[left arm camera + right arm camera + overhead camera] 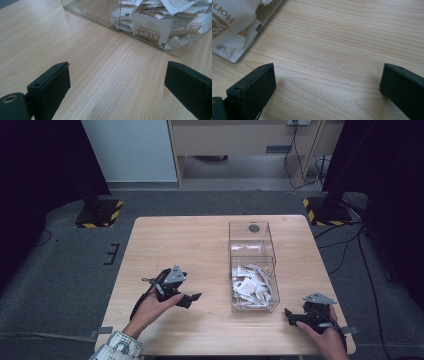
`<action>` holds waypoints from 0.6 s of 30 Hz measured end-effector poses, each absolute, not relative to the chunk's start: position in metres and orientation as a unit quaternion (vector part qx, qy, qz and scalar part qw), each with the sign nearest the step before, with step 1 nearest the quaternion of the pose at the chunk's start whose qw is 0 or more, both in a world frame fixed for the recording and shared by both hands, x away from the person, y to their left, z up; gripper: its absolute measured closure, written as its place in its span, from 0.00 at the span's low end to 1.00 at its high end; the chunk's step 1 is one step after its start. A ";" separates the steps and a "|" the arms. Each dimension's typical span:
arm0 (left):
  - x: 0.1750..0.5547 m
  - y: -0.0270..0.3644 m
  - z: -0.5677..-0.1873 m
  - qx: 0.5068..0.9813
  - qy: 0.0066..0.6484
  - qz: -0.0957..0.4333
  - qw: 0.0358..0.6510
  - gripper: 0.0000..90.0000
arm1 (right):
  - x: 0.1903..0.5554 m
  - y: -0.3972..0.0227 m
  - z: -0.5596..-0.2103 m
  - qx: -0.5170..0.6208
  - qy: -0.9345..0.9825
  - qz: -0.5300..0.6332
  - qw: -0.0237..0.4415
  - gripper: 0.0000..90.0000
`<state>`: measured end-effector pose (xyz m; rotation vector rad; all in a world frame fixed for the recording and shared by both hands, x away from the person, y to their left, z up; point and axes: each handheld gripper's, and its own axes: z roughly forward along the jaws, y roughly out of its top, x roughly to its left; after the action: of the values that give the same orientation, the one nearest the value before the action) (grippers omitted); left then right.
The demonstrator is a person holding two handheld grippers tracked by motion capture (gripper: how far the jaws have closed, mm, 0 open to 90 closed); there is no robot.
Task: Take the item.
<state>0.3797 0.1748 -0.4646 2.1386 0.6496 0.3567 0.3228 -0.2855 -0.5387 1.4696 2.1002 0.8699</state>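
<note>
A clear plastic box stands right of the table's middle, split into two compartments. Its near compartment holds several white and brown paper sachets; its far compartment looks bare. My left gripper rests low on the wood left of the box, open, nothing between its jaws. In the left gripper view the box wall and the sachets lie just ahead. My right gripper sits near the front right edge, open and holding nothing. In the right gripper view the box corner with sachets is at upper left.
The light wooden table has bare wood left of the box and behind it. Two black stands with yellow-striped bases flank the table's far corners. Cables run over the grey floor on the right.
</note>
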 end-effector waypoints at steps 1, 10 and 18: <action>0.380 0.173 -0.461 0.853 0.258 0.143 0.429 0.06 | 0.323 -0.285 -0.539 0.531 0.757 0.314 0.216 0.01; 0.384 0.150 -0.432 0.854 0.227 0.167 0.437 0.07 | 0.323 -0.286 -0.539 0.530 0.758 0.314 0.216 0.01; 0.390 0.127 -0.416 0.854 0.209 0.159 0.449 0.07 | 0.323 -0.286 -0.539 0.530 0.758 0.314 0.216 0.01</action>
<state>0.3901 0.1273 -0.4159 2.1121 0.5159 0.3923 0.3231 -0.2855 -0.5387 1.4677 2.1002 0.8701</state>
